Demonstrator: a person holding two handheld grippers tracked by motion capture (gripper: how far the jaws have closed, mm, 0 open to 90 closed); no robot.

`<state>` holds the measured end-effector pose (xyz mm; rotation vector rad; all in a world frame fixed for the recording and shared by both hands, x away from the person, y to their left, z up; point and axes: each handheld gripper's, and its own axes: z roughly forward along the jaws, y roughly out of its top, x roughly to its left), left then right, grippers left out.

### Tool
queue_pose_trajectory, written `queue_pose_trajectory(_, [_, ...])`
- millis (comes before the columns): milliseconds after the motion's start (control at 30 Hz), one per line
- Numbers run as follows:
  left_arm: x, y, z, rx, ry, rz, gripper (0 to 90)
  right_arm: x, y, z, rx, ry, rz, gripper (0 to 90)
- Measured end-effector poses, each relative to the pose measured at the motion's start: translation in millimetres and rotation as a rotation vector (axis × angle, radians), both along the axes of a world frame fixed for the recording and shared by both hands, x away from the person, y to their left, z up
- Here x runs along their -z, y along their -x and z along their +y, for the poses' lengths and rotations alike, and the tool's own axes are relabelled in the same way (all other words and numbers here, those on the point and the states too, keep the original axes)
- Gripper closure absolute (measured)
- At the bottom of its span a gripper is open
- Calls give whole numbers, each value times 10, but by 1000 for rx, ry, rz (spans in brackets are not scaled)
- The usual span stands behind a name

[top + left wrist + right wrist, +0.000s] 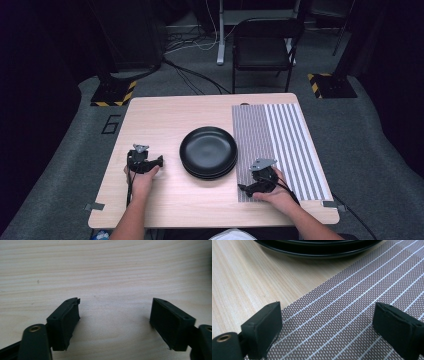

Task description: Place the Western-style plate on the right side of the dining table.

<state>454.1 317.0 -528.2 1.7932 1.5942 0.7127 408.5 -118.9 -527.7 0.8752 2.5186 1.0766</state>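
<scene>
A stack of black plates sits in the middle of the light wooden table; its rim crosses the top of the right gripper view. A striped grey-and-white placemat lies flat to the right of the plates. My left gripper rests on the bare wood left of the plates, open, jaws wide apart over empty wood. My right gripper rests on the mat's near left corner, open, with only the placemat between its jaws.
A black folding chair stands beyond the table's far edge. Cables run across the grey floor. Stand bases with yellow-black tape sit at the far left and far right.
</scene>
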Motion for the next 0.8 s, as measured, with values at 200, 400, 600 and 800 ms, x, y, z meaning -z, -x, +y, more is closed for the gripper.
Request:
queue_pose_trajectory(200, [-8,7,-8,-14,4,-14,365,-7,42,10,12,-19,-10,204])
queue_pose_trajectory(400, [-44,23,-22,1,23,13,420,-34,70,16,11,-34,-15,414])
queue_pose_trajectory(600, [-122,47,-84,49,14,2,451,-86,68,-20,39,-43,-20,458])
queue_pose_trajectory(800, [-179,60,-171,107,-16,-9,451,-131,60,-68,67,-57,-27,465])
